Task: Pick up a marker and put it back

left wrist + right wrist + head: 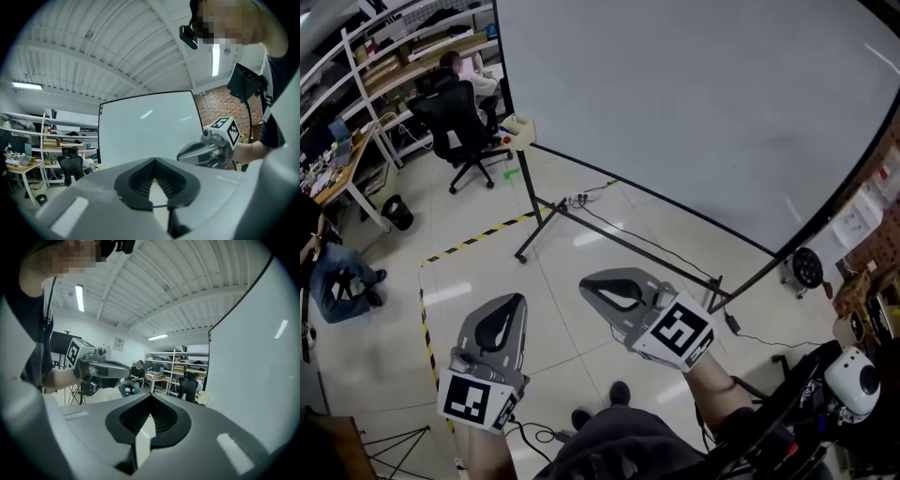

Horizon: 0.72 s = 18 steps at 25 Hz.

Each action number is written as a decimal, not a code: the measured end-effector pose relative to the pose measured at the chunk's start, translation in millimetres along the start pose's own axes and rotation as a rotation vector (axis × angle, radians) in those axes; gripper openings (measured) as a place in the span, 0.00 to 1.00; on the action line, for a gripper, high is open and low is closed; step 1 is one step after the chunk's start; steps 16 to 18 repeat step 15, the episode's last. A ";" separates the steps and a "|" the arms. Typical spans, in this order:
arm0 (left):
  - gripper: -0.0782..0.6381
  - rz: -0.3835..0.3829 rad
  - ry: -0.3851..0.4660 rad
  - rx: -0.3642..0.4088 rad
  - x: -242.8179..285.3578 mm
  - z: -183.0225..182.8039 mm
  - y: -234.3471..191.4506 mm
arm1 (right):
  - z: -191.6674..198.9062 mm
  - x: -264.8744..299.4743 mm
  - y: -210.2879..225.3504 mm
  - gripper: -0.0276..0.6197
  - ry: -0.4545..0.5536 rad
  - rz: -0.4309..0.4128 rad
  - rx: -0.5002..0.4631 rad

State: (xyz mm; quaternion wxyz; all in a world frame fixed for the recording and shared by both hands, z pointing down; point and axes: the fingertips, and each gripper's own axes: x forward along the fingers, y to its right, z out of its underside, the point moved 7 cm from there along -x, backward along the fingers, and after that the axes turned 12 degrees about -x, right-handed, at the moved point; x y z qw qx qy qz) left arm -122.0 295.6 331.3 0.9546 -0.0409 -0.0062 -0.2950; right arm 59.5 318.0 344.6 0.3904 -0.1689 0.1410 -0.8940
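Both grippers are held out in front of the person over the pale tiled floor, pointing toward the large white whiteboard on its black stand. That pose suits carrying them across the room rather than handling anything. The left gripper has its dark ribbed jaws drawn together at the tips with nothing between them. The right gripper is closed and empty in the same way.

No marker can be picked out for certain. Its likeliest home is the small cream box at the whiteboard's lower left corner, well apart from both grippers, but the box is too small in the head view to show its contents. A small green object on the floor below it may be a marker or a cap. Two empty, closed grippers away from the whiteboard would fit going to fetch a marker, or standing off with it already returned.
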 end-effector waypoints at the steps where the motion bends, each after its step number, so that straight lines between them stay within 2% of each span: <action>1: 0.12 -0.001 0.002 -0.010 -12.1 1.8 -4.1 | -4.4 5.4 -10.4 0.04 -0.009 -0.008 -0.002; 5: 0.12 -0.001 0.021 -0.061 -54.9 9.0 -19.0 | -21.2 22.7 -51.1 0.04 -0.030 -0.029 -0.015; 8: 0.12 0.013 0.023 -0.071 -76.1 16.0 -18.1 | -29.0 25.2 -72.8 0.04 -0.049 -0.032 -0.026; 18: 0.12 0.037 -0.010 -0.072 -99.3 29.5 -6.8 | -44.5 21.6 -94.6 0.04 -0.036 -0.017 -0.039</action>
